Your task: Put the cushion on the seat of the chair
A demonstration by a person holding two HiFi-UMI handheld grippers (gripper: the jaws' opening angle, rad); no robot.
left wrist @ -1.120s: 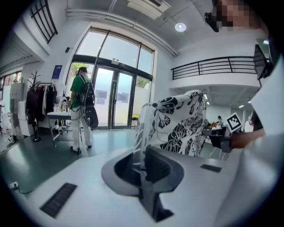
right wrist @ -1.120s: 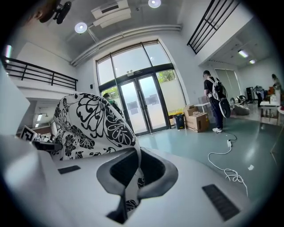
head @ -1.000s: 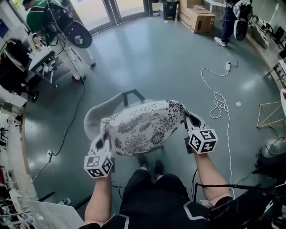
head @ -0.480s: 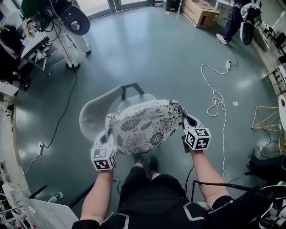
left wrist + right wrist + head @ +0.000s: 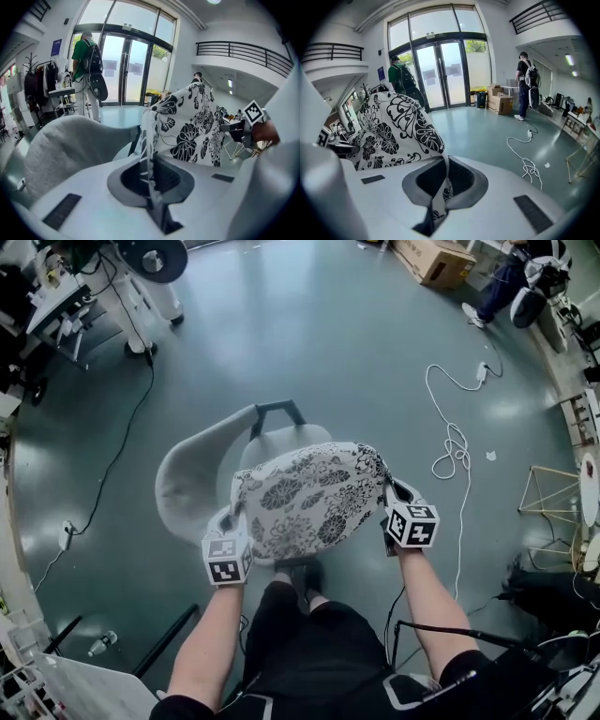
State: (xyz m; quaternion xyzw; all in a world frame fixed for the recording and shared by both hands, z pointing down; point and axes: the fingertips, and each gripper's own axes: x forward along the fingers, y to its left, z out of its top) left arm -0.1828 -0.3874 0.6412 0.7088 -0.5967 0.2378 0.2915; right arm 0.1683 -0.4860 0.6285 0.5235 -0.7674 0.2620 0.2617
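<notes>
Cushion [image 5: 309, 498] is sitting lower than a second ago. Both claws are bringing it down, and it's now covering more of the chair [image 5: 187, 486] at frame centre. Left claw [image 5: 226, 521] is clamping the corner fabric at the cushion's lower left. Right claw [image 5: 391, 491] is pinching the corner at its right edge. Both are closed on cloth. The cushion is hanging stretched between them over the seat [image 5: 286, 435], with the backrest curving off to its left. I can't confirm it's touching the seat yet. I'm judging pickup and carry as done. Still remaining: settling it flat on the seat, releasing both claws, backing out.
</notes>
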